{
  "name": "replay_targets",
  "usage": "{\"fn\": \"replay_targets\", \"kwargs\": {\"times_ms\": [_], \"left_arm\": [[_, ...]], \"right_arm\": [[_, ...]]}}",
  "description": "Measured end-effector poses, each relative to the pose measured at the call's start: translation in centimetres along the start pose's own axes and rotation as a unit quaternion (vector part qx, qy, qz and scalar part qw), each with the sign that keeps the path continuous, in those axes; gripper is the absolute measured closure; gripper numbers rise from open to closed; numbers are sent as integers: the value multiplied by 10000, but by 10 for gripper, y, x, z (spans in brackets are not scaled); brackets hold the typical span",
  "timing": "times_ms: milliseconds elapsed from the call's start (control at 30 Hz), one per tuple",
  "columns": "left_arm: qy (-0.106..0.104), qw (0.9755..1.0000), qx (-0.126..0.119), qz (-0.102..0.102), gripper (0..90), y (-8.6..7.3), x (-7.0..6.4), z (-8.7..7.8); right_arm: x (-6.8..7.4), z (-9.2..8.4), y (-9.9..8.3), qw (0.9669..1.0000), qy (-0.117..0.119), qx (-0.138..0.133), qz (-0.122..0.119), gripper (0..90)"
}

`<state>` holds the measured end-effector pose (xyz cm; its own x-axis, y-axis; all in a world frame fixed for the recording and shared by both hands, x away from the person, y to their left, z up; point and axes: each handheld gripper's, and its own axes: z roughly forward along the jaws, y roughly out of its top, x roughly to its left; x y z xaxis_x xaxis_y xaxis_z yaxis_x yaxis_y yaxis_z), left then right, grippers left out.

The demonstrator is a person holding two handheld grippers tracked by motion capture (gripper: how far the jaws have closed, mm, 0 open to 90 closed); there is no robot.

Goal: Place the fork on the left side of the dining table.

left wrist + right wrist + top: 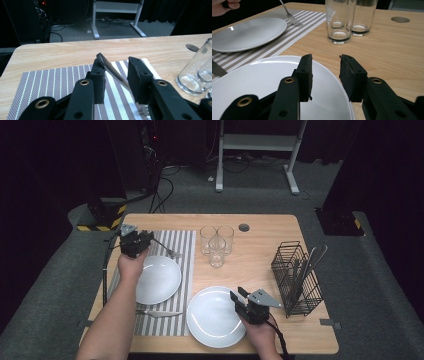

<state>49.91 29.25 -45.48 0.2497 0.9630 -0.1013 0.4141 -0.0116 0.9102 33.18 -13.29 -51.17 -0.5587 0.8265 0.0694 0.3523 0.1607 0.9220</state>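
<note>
My left gripper (pixel 142 239) hovers over the far end of the striped placemat (pixel 186 245), beyond a white plate (pixel 160 280). A fork (pixel 166 249) runs from it to the right, tines on the mat. In the left gripper view the fork's handle (pixel 112 71) slants across the gap and leans on one jaw tip, the other jaw well clear, so the left gripper (pixel 116 65) is open. My right gripper (pixel 239 295) stands open at the right rim of a second white plate (pixel 212 317). In the right gripper view that gripper (pixel 325 58) straddles the plate's (pixel 262 80) rim without pressing it.
Three empty glasses (pixel 216 242) stand at the table's middle back. A black wire cutlery basket (pixel 295 277) with utensils sits at the right. A knife (pixel 157 313) lies on the mat's near end. A round cable hole (pixel 244 227) lies behind the glasses.
</note>
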Motion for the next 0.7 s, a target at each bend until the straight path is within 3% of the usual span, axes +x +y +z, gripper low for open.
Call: {"fn": "replay_targets", "kwargs": {"times_ms": [300, 700], "left_arm": [[56, 10000, -75, 32, 670, 0, 5, -3], [28, 9998, -92, -197, 671, -15, 19, -6]], "right_arm": [[0, 0, 0, 10000, -5, 8, -8, 622], [2, 2, -1, 10000, -10, 46, -33, 623]]}}
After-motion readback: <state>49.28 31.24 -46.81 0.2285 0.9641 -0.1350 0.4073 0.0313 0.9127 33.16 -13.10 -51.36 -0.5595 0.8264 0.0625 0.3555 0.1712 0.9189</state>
